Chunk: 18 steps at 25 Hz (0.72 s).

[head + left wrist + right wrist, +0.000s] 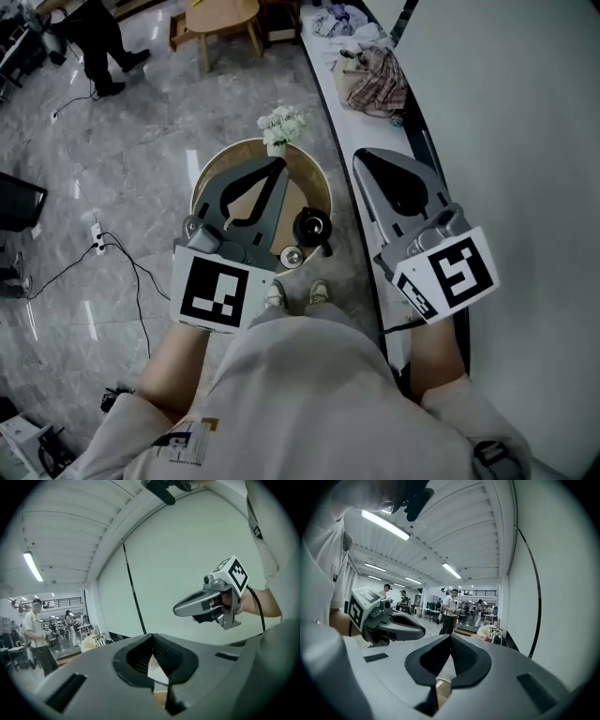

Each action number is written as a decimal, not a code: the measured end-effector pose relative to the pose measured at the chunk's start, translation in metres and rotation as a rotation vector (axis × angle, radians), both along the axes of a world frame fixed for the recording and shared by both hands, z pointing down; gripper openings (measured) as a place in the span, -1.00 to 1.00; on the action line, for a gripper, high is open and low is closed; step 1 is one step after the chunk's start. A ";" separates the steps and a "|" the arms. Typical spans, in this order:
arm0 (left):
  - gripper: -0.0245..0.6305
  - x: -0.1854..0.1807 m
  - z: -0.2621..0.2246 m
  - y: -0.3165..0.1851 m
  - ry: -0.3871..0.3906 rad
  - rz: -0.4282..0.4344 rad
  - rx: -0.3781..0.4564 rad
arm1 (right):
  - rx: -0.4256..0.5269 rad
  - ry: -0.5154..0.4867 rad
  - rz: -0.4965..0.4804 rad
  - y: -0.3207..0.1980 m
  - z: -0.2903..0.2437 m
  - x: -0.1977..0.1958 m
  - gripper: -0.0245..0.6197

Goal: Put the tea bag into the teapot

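Head view: round wooden table (314, 183) at centre frame, grey marble floor (122, 150) around it. Black teapot (311, 228) on table's lower right. Jaws of left gripper (279, 164) and right gripper (364, 156) pressed together, empty. Cannot make out tea bag.

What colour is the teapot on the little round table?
The teapot is black; the head view shows it best.

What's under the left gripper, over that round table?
Bare wood of the table shows through the left gripper frame. The teapot and a small round metal piece sit beside it. Anything beneath the gripper's body is covered; no tea bag shows.
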<state>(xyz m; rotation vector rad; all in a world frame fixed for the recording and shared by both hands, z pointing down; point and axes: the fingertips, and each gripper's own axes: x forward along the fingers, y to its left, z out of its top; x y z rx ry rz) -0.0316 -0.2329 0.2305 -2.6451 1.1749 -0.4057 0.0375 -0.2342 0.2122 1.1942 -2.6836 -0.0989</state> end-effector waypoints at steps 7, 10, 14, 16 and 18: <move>-0.90 -0.020 -0.039 0.023 0.090 -0.048 0.004 | 0.169 -0.110 -0.018 0.029 -0.056 0.004 -0.90; -0.90 -0.026 -0.044 0.032 0.101 -0.061 -0.003 | 0.199 -0.127 -0.028 0.038 -0.069 0.006 -0.90; -0.90 -0.030 -0.043 0.040 0.119 -0.067 0.009 | 0.196 -0.140 -0.048 0.048 -0.067 0.003 -0.90; -0.90 -0.029 -0.039 0.046 0.122 -0.053 0.018 | 0.180 -0.141 -0.065 0.054 -0.059 -0.003 -0.90; -0.90 -0.028 -0.035 0.052 0.108 -0.038 0.026 | 0.165 -0.135 -0.081 0.059 -0.051 -0.007 -0.90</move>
